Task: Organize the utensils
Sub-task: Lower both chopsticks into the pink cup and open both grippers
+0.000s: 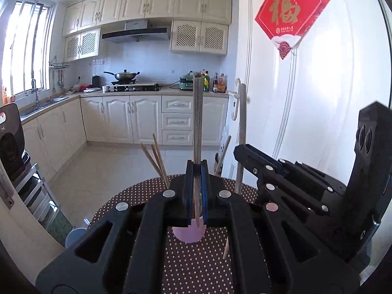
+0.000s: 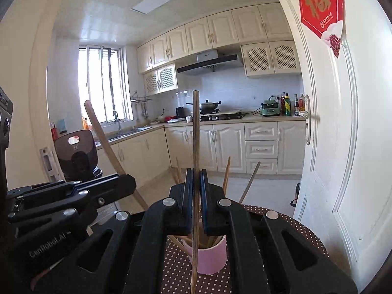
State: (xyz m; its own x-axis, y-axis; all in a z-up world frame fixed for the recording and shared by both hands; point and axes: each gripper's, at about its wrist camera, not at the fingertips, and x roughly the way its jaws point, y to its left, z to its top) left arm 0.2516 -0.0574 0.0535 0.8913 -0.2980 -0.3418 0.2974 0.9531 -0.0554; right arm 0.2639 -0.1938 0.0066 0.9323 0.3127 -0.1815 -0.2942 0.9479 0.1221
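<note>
A pink cup (image 2: 211,257) stands on the brown polka-dot table (image 2: 289,223) and holds several wooden chopsticks (image 2: 226,174). It also shows in the left wrist view (image 1: 189,234), with chopsticks (image 1: 154,160) leaning out of it. My left gripper (image 1: 196,169) is shut on one upright chopstick (image 1: 197,112) just above the cup. My right gripper (image 2: 195,176) is shut on another upright chopstick (image 2: 195,134), also over the cup. The right gripper appears beside the left one in the left wrist view (image 1: 247,150), and the left one shows in the right wrist view (image 2: 117,181).
A white door (image 2: 343,147) with a red paper sign (image 1: 291,12) stands close on the right. A black appliance (image 2: 77,154) sits on a rack to the left. Beyond the table lie the tiled kitchen floor (image 1: 117,166) and cream cabinets (image 1: 147,117).
</note>
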